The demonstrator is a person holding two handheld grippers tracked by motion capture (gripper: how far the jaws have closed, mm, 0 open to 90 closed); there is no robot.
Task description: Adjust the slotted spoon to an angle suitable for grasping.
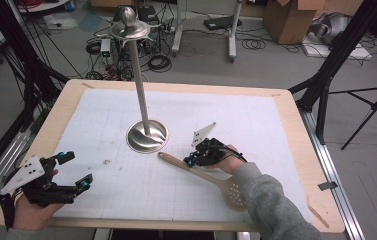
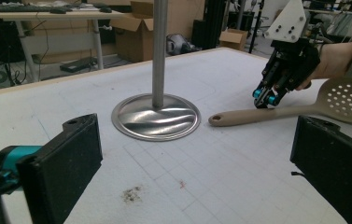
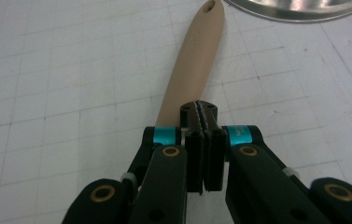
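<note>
Right gripper (image 1: pixel 192 159), jaws pressed together, over matte tan slotted spoon (image 1: pixel 211 176) (round perforated bowl); left gripper (image 1: pixel 73 171) wide, empty.

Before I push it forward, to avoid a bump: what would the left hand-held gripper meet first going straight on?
Probably the round steel base of the upright stand, though depth is uncertain.

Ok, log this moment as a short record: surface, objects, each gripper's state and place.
surface: wooden table with a white gridded mat
stand: metal stand, round base on the mat, upright pole
spoon: beige slotted spoon lying flat, handle end toward the stand base
left gripper: left gripper open, near the table's left front corner, holding nothing
right gripper: right gripper jaws pressed together, tips over the spoon handle; whether they pinch it cannot be told
</note>
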